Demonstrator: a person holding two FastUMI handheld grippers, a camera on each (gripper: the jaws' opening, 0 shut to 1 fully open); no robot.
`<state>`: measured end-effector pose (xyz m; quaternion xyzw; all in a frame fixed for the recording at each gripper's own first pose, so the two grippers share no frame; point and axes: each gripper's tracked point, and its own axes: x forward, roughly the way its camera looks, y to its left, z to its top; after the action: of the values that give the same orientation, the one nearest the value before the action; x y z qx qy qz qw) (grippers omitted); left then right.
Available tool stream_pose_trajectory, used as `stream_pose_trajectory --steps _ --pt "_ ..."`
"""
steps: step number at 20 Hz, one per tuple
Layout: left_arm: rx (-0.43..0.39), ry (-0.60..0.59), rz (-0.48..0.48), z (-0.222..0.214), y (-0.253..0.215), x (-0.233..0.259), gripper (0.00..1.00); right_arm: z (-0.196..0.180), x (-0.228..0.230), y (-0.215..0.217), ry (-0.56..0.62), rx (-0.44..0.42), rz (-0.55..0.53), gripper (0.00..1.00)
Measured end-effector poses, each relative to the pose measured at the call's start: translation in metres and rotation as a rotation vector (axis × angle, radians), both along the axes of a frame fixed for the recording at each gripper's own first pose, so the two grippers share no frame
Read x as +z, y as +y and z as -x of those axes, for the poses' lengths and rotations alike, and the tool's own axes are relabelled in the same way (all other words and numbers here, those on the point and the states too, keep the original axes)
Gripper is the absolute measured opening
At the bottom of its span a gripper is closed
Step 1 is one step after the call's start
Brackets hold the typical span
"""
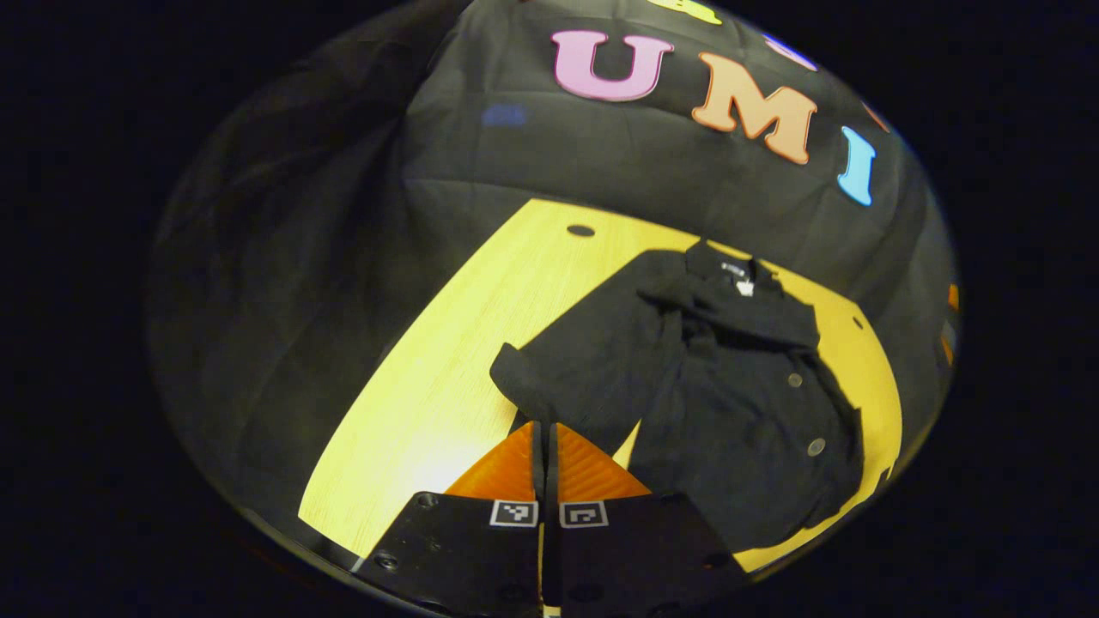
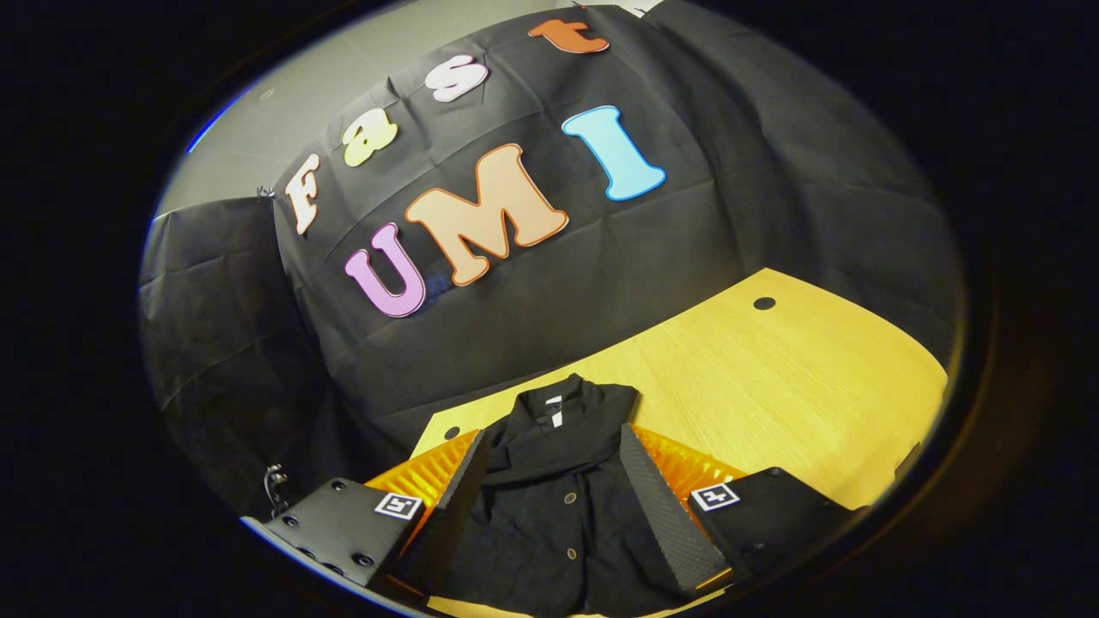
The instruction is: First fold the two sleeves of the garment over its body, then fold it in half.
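Black button-front jacket (image 1: 730, 403) spread on a light wooden bench (image 1: 429, 378), one gripper on each side of it.

The bench runs wide under the dark booth wall, with a small round hole (image 1: 580, 230) near its far edge. The jacket lies flat on it, collar (image 2: 558, 421) toward the wall and buttons (image 1: 816, 446) up; in the left gripper view one sleeve (image 1: 584, 369) stretches out across the wood, its cuff just ahead of the fingertips, while the other sleeve is too bunched to make out. The left gripper (image 1: 544, 429) is clenched, fingers pressed together with nothing visibly between them, just short of that cuff. The right gripper (image 2: 549, 468) is released, fingers spread wide over the jacket's front, framing the collar.
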<state>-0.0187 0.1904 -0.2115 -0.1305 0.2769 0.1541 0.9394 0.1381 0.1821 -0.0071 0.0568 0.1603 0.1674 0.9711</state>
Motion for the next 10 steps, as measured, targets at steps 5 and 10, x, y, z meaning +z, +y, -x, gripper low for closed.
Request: stream_pose_trajectory --steps 5,10 --pt "-0.054 -0.195 -0.012 -0.068 -0.05 0.09 0.0 -0.008 -0.001 -0.037 0.025 0.002 0.059 0.98" --pt "-0.144 -0.296 -0.023 -0.123 -0.127 0.136 0.0 -0.019 -0.023 -0.076 0.095 -0.007 0.08 0.98"
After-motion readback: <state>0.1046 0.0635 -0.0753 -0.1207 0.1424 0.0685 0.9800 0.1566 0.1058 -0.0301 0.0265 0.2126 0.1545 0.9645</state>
